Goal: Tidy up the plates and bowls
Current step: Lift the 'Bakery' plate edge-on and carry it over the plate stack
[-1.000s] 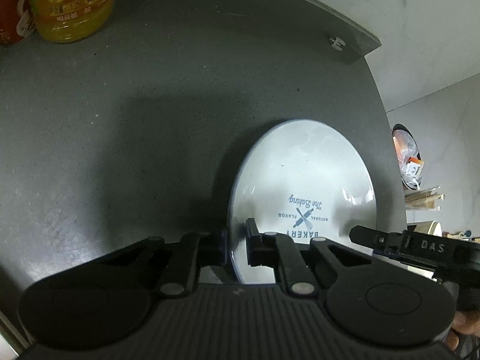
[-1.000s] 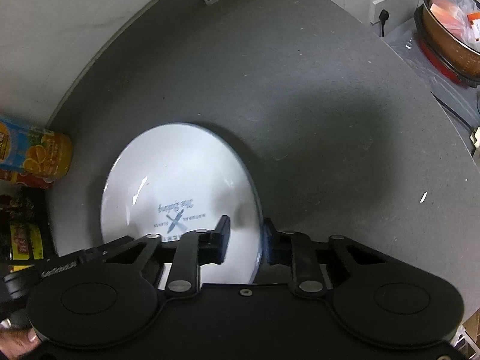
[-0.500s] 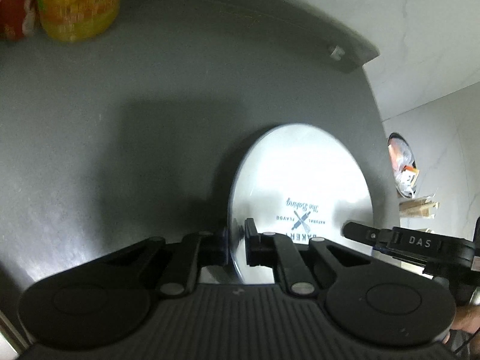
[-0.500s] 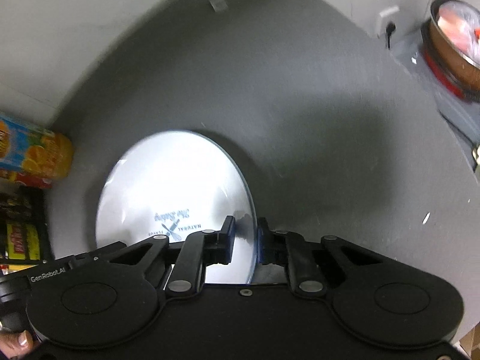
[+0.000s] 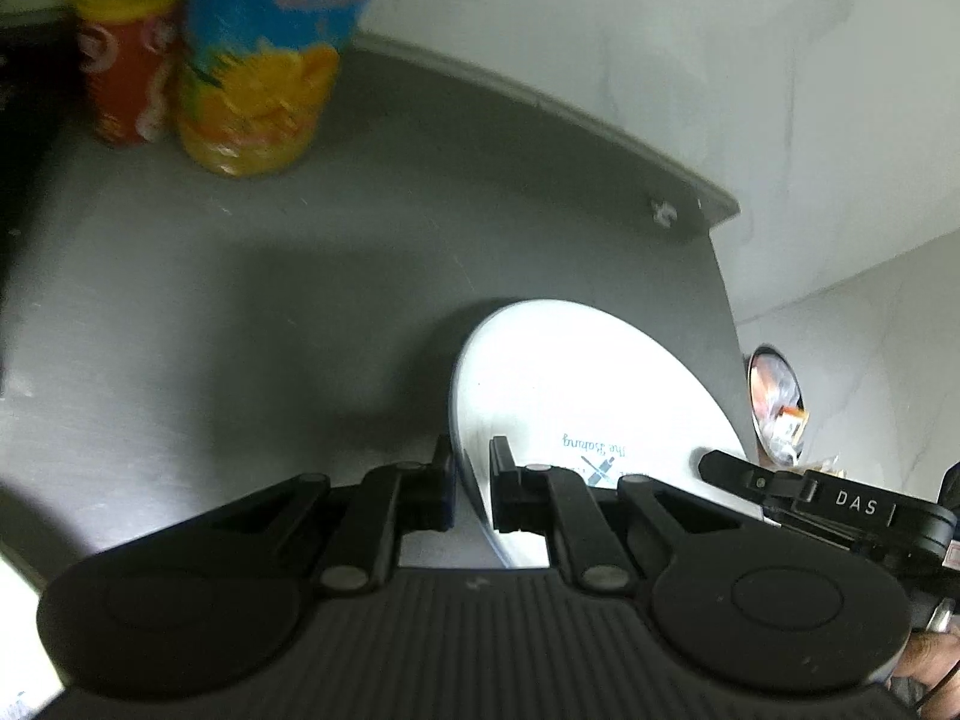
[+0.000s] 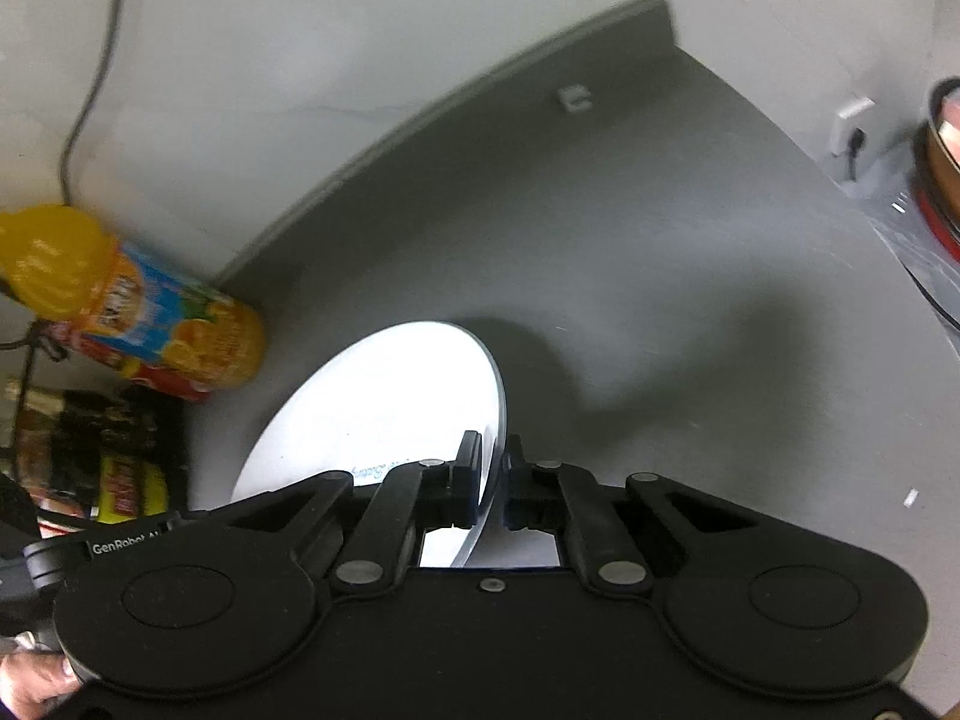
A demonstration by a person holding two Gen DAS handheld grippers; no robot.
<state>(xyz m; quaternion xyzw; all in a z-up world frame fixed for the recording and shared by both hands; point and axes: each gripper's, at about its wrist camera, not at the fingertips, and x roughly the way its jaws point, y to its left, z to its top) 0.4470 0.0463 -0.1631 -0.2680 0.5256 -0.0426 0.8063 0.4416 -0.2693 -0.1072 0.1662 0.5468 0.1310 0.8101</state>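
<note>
Left gripper [image 5: 471, 489]: my fingers are closed on the plate's near-left rim, one finger each side of the edge.
Right gripper [image 6: 493, 489]: I have it clamped on the opposite rim the same way; its black body also pokes into the left view at the lower right.
Plate [image 5: 564, 396]: white, held between both grippers, tilted steeply. I cannot tell whether its far edge touches the bench; its near part is hidden behind my grippers.
Print on plate: blue script with a crossed-tools mark; part is covered by the fingers, so I read only bits.
Hands: only slivers show at the frame corners.
Bench [image 6: 660, 276]: dark grey, with a raised back edge against a pale wall.
Juice bottle [image 5: 258, 60]: orange, blurred, top cut off in the left view.
Red can [image 5: 123, 60]: just beside the bottle, label unreadable.
Far right: a round pot [image 5: 774, 402], contents unclear.
</note>
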